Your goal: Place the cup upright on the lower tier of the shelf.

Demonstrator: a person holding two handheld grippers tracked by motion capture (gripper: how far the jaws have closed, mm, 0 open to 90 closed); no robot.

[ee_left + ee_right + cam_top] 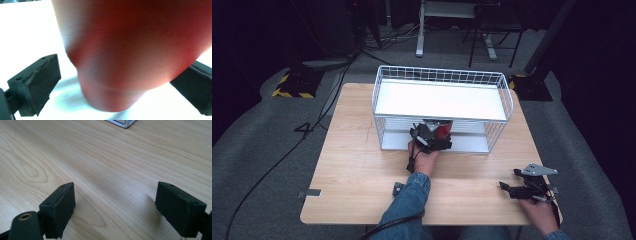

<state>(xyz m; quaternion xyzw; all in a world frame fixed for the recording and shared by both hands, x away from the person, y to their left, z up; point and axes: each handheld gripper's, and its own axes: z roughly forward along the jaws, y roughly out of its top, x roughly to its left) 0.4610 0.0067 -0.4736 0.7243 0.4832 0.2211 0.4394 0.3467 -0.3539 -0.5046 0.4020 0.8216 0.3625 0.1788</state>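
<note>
A red, rounded object (130,50) stands on the white lower shelf (25,30) of a white wire rack (377,100) on the wooden table (352,165). My left gripper (432,135) reaches into the rack's front opening around the red object (442,131). In the left gripper view the left gripper (122,66) has its jaws spread wide. The left pad (37,82) stands clear of the object, and the right pad (197,85) sits close beside it. My right gripper (507,189) rests near the table's front right corner. Its jaws (115,195) are wide apart over bare wood.
The rack's upper shelf (442,100) is a white board with a wire rim. A rack corner (122,123) lies ahead of the right gripper. A small metal clip (312,193) sits at the table's front left edge. Cables and stand legs (419,35) lie on the floor behind.
</note>
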